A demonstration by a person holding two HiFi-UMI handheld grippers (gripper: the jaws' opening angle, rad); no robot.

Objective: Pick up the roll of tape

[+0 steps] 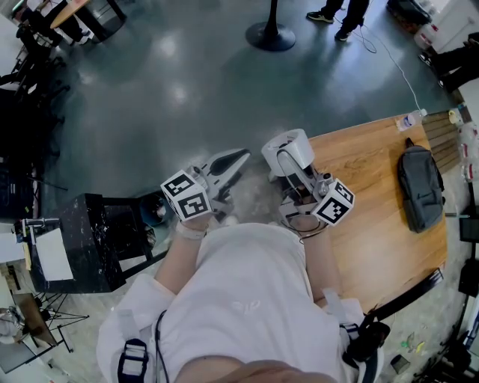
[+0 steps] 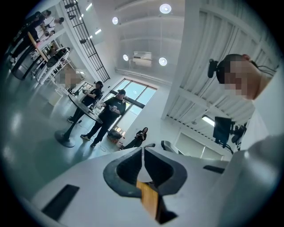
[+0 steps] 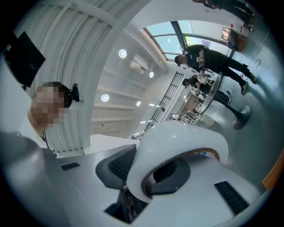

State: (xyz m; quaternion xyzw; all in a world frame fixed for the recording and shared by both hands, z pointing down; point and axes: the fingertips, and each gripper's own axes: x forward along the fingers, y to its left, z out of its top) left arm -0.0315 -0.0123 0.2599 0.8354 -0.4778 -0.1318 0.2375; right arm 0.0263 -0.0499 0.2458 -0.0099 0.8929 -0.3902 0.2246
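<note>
A white roll of tape is held up in front of my chest, over the wooden table's left edge. My right gripper is shut on it. In the right gripper view the roll of tape fills the middle: one dark jaw sits inside its hole and the other presses its outer wall, so the right gripper clamps the wall. My left gripper hangs just left of the roll, over the floor. In the left gripper view the left gripper is shut, its dark pads meeting with nothing between them.
A wooden table lies on the right, with a dark bag on it and a plastic bottle at its far corner. A black cabinet stands at the left. A round stand base and a person's feet are on the grey floor ahead.
</note>
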